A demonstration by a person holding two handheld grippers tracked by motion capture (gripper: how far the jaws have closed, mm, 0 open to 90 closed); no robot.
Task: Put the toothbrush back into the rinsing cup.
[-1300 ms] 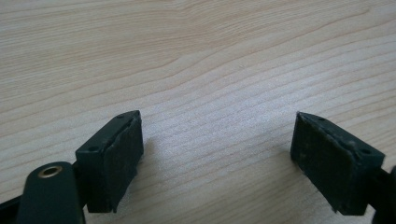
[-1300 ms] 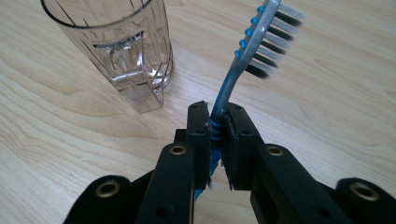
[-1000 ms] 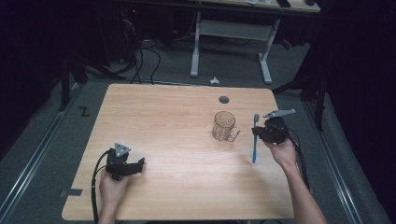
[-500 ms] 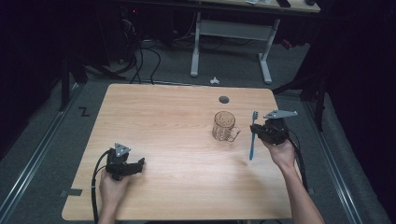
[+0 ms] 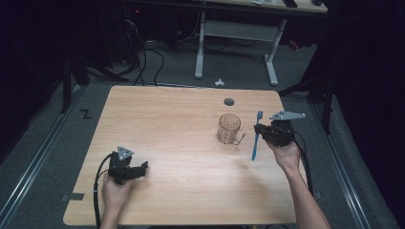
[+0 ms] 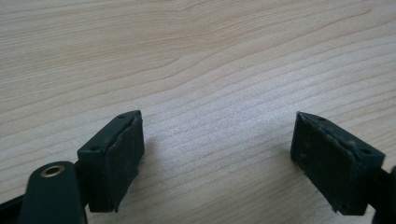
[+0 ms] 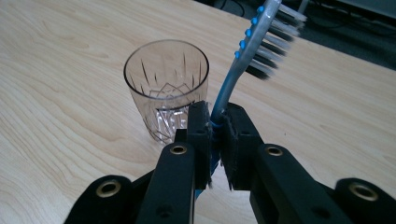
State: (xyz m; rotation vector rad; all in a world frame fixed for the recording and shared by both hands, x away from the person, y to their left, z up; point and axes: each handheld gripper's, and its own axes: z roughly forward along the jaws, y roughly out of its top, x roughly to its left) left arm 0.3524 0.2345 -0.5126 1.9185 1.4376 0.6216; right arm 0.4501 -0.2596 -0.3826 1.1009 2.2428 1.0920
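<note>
My right gripper (image 5: 265, 134) (image 7: 216, 135) is shut on a blue toothbrush (image 5: 256, 136) (image 7: 243, 51), clamped at the handle with the bristle head pointing up and away. A clear cut-glass cup (image 5: 229, 129) (image 7: 166, 84) stands upright on the table just left of it, empty. The toothbrush hangs above the wood, beside the cup and not in it. My left gripper (image 5: 138, 171) (image 6: 217, 158) rests low over the table's near left part, jaws wide open with bare wood between the pads.
The light wooden table (image 5: 167, 124) has a round cable hole (image 5: 229, 102) near its far edge. Beyond it stand a white desk frame (image 5: 236, 43) and loose cables on the dark floor.
The right gripper has shifted slightly left toward the cup with the toothbrush, whose lower end has lifted off the table. The left gripper has stayed put.
</note>
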